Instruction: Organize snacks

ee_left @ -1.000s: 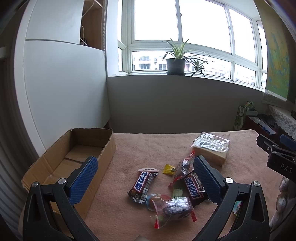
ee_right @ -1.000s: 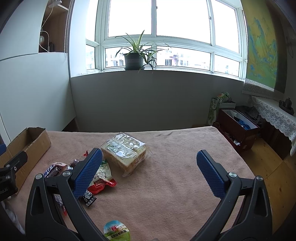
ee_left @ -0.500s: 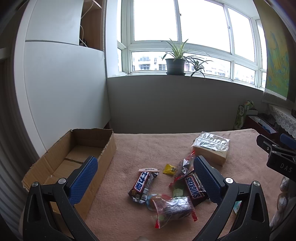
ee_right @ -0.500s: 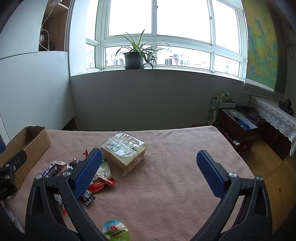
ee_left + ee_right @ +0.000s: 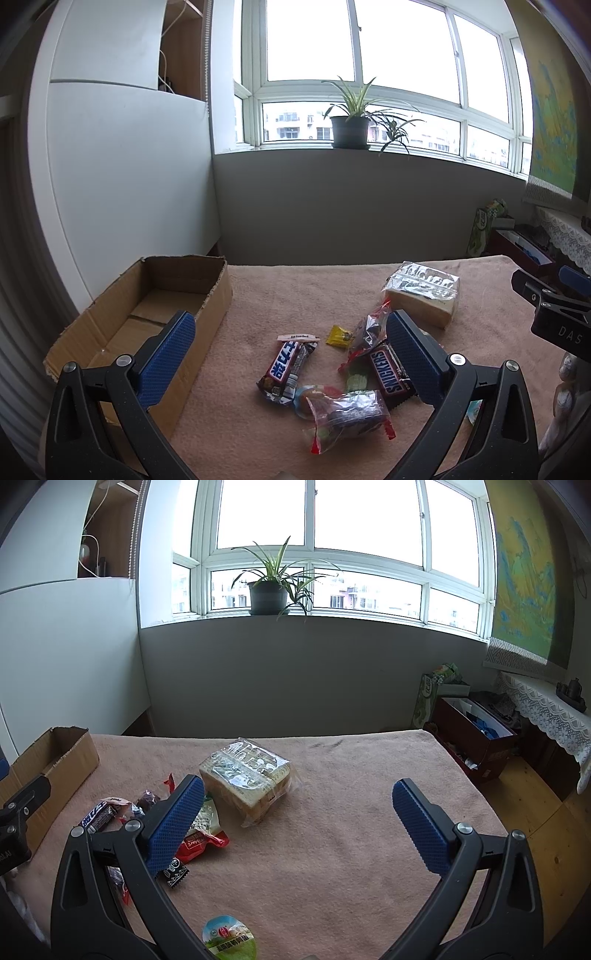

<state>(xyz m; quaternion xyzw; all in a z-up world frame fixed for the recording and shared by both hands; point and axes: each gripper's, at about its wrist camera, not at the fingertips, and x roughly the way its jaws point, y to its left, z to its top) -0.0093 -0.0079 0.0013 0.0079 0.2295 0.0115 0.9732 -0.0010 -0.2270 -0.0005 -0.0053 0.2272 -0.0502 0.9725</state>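
Observation:
A pile of snacks lies on a pink cloth-covered table [image 5: 295, 291]: a blue-labelled Snickers bar [image 5: 286, 365], a brown Snickers bar [image 5: 389, 373], a clear bag of candy [image 5: 347, 411], a small yellow packet [image 5: 340, 336]. A wrapped loaf of sliced bread [image 5: 424, 291] lies behind them; it also shows in the right wrist view [image 5: 247, 775]. An open cardboard box [image 5: 147, 314] stands at the left. My left gripper [image 5: 291, 354] is open and empty above the pile. My right gripper [image 5: 295, 819] is open and empty, right of the bread.
A red packet [image 5: 199, 838], a black-and-white packet [image 5: 175, 873] and a round green-lidded cup [image 5: 229, 936] lie near the table's front. A potted plant [image 5: 269, 590] stands on the windowsill. Boxes and a lace-covered shelf [image 5: 546, 709] stand on the floor at the right.
Both grippers have drifted very slightly; the bread sits a little lower and nearer in the right wrist view. Nothing was taken hold of or let go.

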